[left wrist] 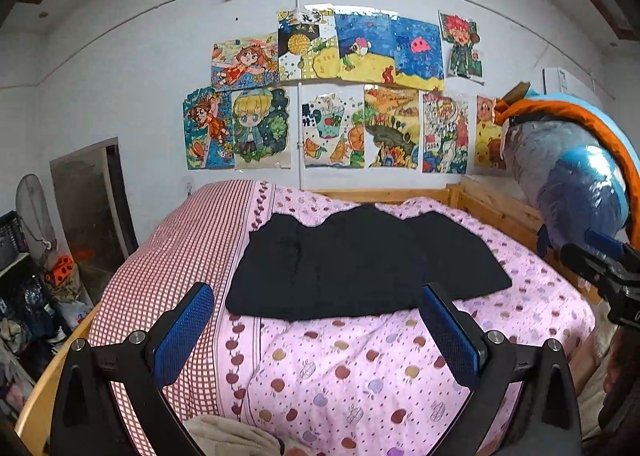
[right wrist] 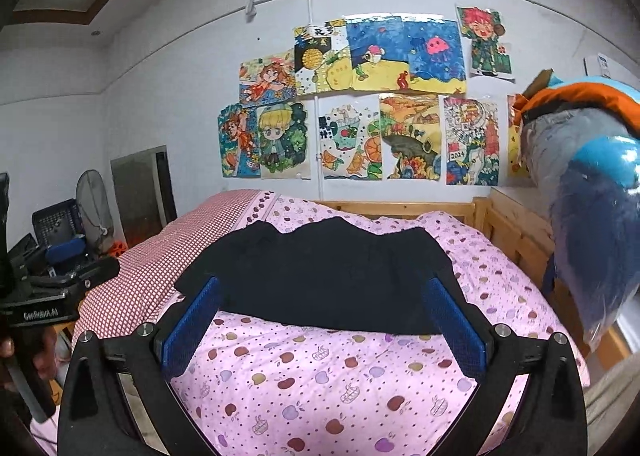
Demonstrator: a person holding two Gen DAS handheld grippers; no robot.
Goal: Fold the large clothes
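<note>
A large black garment point(left wrist: 360, 260) lies spread flat on the pink apple-print quilt point(left wrist: 360, 368) of a bed; it also shows in the right wrist view point(right wrist: 324, 280). My left gripper point(left wrist: 318, 296) is open and empty, held above the quilt just short of the garment's near edge. My right gripper point(right wrist: 322, 288) is open and empty, its fingertips framing the garment's near edge from above. The right gripper's body shows at the right edge of the left wrist view point(left wrist: 604, 268); the left gripper's body shows at the left of the right wrist view point(right wrist: 52, 288).
A wooden bed frame point(left wrist: 496, 208) rims the bed on the right and far side. A pile of bagged blue and orange clothes point(left wrist: 576, 168) sits on the right rail. A red checked sheet point(left wrist: 176, 256) covers the bed's left. A fan and crates point(left wrist: 32, 216) stand left.
</note>
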